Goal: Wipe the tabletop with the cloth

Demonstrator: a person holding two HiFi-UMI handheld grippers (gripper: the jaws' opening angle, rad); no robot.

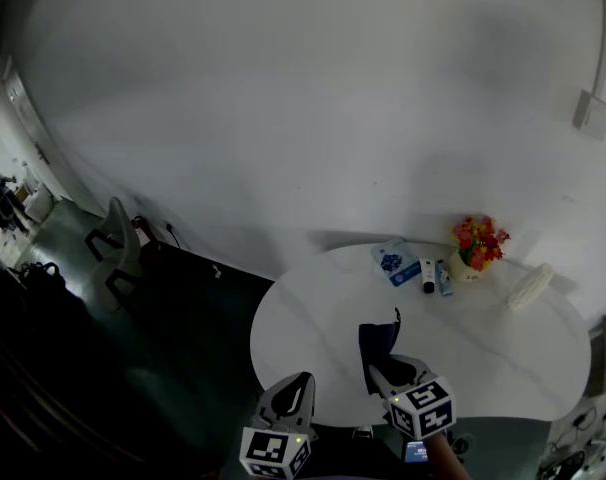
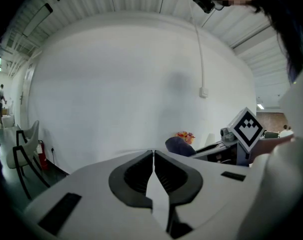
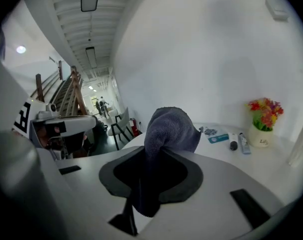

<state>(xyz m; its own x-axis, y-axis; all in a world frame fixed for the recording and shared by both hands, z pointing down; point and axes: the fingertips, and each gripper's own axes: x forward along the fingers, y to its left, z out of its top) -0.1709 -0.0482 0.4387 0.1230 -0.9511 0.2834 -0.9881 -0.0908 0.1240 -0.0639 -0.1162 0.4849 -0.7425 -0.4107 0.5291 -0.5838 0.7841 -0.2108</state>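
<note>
Right tool (image 3: 150,151) clamped on a dark grey-blue terry cloth (image 3: 169,129), held over the near edge of the round white desk (image 1: 503,358). Left tool (image 2: 153,156), jaws together and empty, just beside it. Beyond the right tool: cream vase (image 1: 467,268) holding red-orange flowers (image 1: 480,236), blue packet (image 1: 393,262), two small tubes (image 1: 427,274). Bare desk to its right.

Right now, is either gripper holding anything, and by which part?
The right gripper pinches the dark cloth mid-length at a bunched fold, with cloth bulging past its fingers. The left gripper is shut and empty.
</note>
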